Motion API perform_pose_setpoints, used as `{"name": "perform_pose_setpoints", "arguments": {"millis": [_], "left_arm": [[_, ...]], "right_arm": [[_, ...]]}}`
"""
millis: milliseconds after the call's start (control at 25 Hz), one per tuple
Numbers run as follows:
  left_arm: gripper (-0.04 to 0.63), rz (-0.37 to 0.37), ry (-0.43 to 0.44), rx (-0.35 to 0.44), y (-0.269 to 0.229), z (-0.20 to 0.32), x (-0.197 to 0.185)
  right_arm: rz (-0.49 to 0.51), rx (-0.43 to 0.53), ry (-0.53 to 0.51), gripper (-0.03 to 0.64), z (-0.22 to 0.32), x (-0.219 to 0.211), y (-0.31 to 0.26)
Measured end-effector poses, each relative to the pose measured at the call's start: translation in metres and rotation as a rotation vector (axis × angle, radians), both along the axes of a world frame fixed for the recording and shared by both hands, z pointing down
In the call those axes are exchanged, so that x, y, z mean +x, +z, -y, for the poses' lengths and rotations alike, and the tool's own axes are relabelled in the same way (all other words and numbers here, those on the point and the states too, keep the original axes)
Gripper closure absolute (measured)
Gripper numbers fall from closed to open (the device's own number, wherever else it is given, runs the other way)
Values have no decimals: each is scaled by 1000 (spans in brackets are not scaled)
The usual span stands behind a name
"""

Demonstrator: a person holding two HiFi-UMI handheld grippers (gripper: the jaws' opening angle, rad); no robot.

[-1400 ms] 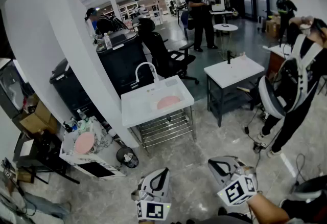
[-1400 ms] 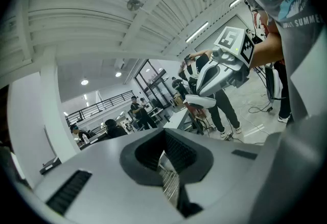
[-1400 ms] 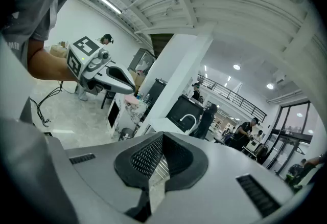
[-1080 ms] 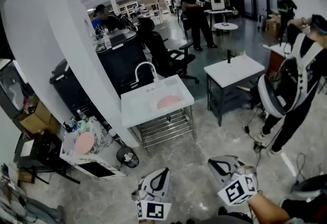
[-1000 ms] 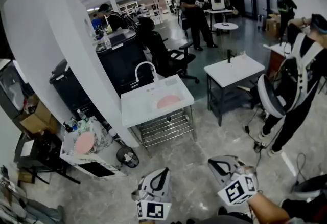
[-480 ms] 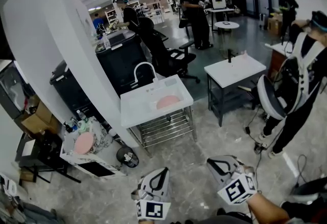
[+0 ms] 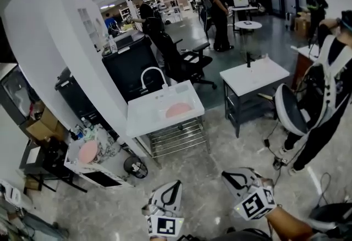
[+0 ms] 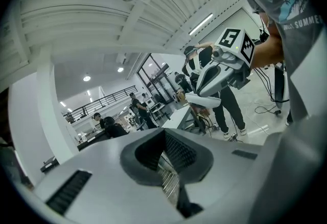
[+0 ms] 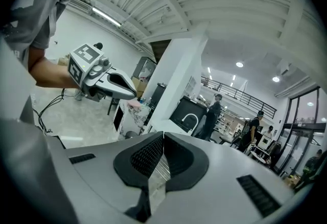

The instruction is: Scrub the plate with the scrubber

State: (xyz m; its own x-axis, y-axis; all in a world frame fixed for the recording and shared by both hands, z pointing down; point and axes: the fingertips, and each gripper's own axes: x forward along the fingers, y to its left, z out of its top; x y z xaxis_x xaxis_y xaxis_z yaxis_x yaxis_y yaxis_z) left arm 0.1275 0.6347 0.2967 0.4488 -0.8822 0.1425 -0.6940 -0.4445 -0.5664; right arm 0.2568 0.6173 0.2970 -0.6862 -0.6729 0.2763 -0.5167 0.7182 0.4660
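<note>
A round pink plate (image 7: 179, 109) lies in the white sink station (image 7: 144, 120) with its curved white tap (image 7: 152, 74), several steps ahead of me in the head view. I can make out no scrubber. My left gripper (image 7: 175, 185) and right gripper (image 7: 228, 175) hang low at the bottom of that view, over the marble floor and far short of the sink. Both are shut with nothing between the jaws. The left gripper view shows the left gripper's (image 8: 164, 133) ribbed pads closed together, and the right gripper view shows the right gripper's (image 9: 163, 138) pads likewise.
A white cart (image 7: 102, 171) with a pink disc (image 7: 88, 152) and bottles stands left of the sink, a small bin (image 7: 135, 166) beside it. A second white table (image 7: 254, 76) stands to the right, near a person in a white vest (image 7: 324, 86). A white column (image 7: 71, 53) rises behind the sink.
Both grippers have stayed put and shut. The head view has shifted slightly. A person in black in the background has walked rightward behind the black counter.
</note>
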Motion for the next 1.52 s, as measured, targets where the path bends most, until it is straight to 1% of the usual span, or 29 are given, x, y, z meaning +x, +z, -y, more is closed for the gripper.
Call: {"name": "perform_pose_setpoints", "arguments": {"millis": [160,240,320,400,480,640,880,1080,1240,1400,1520], "left_arm": [[594,-1,-23,-28,10,5,15],[594,-7,-26,-58,18,12,17],[594,-3,-20,-78,24,20,16],[594,6,-12,-72,22,32,16],[594,5,-7,-51,15,48,15],[594,6,16,-38,11,76,8],[594,2,48,-38,6,121,-19],[594,1,63,-51,8,166,-55],[594,-12,73,-62,11,193,-79],[594,-28,92,-59,9,217,-101],[594,-40,111,-54,11,231,-116]], "right_arm": [[5,-8,-7,586,13,22,3],[9,-25,-11,586,20,27,5],[6,-22,-30,586,27,27,9],[6,-34,-31,586,33,26,12],[4,-44,-22,586,44,23,12],[11,-17,0,586,71,13,10],[6,-43,54,586,109,-8,13],[5,-53,82,585,152,-41,16],[5,-62,100,586,177,-66,23],[-10,-58,109,586,201,-88,24],[-2,-57,124,586,218,-103,24]]}}
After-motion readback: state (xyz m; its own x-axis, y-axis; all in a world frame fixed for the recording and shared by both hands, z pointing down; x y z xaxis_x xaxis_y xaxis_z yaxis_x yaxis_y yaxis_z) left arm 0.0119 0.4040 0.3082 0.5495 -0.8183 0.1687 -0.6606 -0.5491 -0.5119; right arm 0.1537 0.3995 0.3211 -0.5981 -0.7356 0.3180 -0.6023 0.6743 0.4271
